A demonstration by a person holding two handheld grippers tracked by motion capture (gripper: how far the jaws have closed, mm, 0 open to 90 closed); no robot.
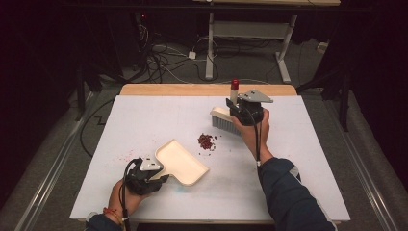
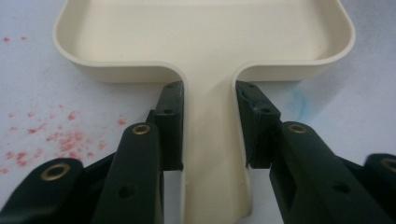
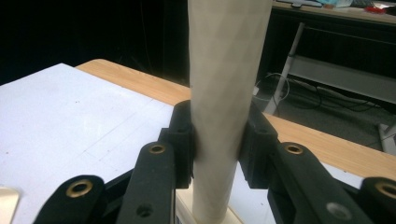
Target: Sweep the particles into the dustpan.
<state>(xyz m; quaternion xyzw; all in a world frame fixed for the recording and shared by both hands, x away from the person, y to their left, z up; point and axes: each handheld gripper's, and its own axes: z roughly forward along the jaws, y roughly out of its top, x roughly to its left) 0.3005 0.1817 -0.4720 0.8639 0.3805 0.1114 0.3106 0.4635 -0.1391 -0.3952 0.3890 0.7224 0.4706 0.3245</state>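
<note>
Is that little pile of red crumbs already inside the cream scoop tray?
No: in the high view the red crumbs lie on the white table, apart from the cream dustpan, whose tray looks empty.

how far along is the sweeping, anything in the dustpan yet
Done: both tools are gripped. The left gripper is shut on the dustpan handle; the right gripper is shut on the brush handle. In hand: the brush is held behind the crumbs. Left: the whole pile sits on the table; the dustpan looks empty.
</note>
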